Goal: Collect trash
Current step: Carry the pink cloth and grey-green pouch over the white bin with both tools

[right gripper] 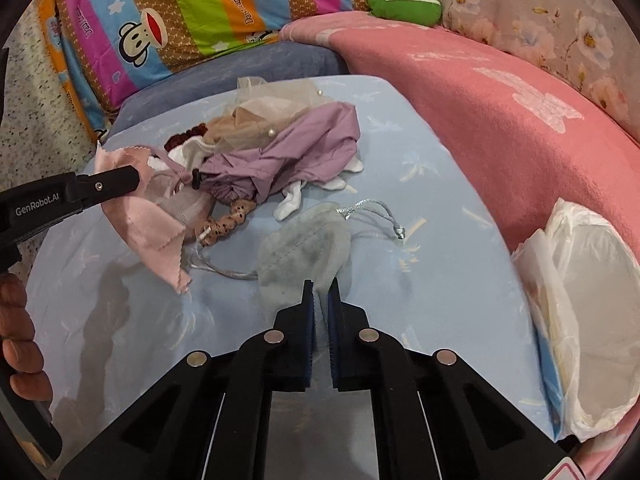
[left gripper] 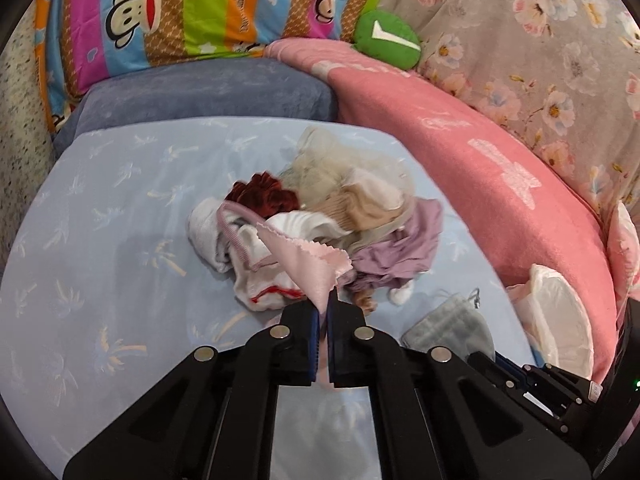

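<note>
The pick-up step is in hand: the left tongs (left gripper: 325, 300) are clenched on the pink cloth (left gripper: 308, 264), lifted at 6 o'clock of the pile (left gripper: 320, 216), and the right tongs (right gripper: 321, 292) are clenched on the grey pouch (right gripper: 304, 248). Next, both pieces are probably to be carried to the white bag (right gripper: 592, 312) at 3 o'clock on the bed (right gripper: 440, 184).

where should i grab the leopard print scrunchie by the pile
Take the scrunchie at its near, lower end, coming from above on the open sheet side. That end pokes out clear of the purple cloth; its far end tucks under the pile, and the pink cloth hangs close on its left.
</note>
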